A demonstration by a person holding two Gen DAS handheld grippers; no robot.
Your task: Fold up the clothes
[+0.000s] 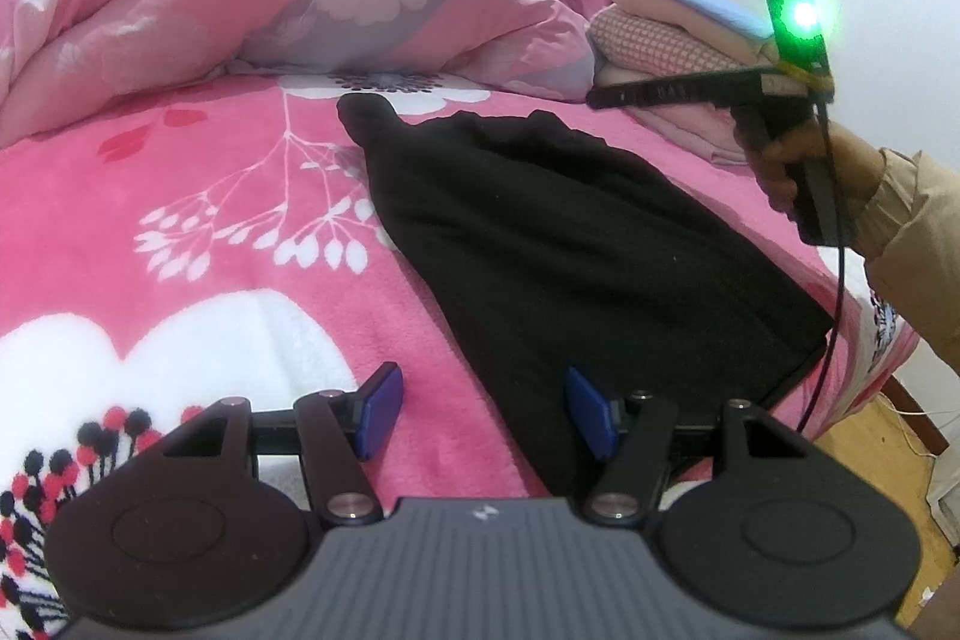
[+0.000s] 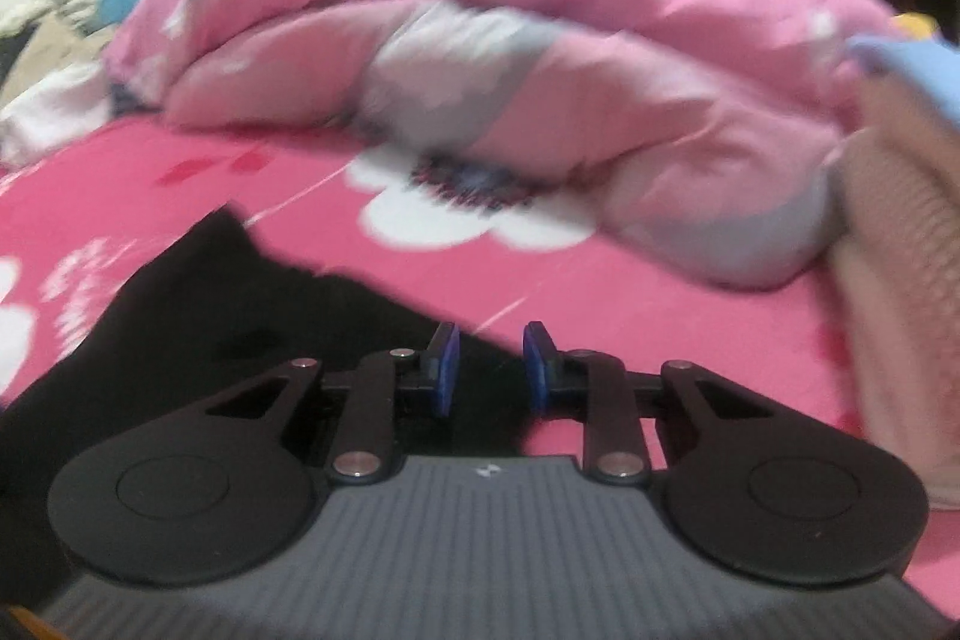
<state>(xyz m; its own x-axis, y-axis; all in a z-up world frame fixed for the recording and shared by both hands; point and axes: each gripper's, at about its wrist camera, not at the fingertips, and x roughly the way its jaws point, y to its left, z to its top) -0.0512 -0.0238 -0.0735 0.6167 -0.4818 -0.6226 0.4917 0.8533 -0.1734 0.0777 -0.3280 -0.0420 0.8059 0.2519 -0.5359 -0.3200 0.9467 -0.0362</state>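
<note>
Hovering over the black garment with both jaws empty.

My left gripper (image 1: 483,415) gapes wide, its right pad above the black garment (image 1: 570,226), whose long axis runs from 5 o'clock to 11 o'clock across the pink blanket (image 1: 210,232). My right gripper (image 2: 491,370), narrow, holds nothing; cloth lies at its 9 o'clock.

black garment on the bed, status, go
Left hand-held gripper open, empty, over black garment edge. Right hand-held gripper open, empty. Garment flat on bed. Folded stack beside it, apart.
</note>
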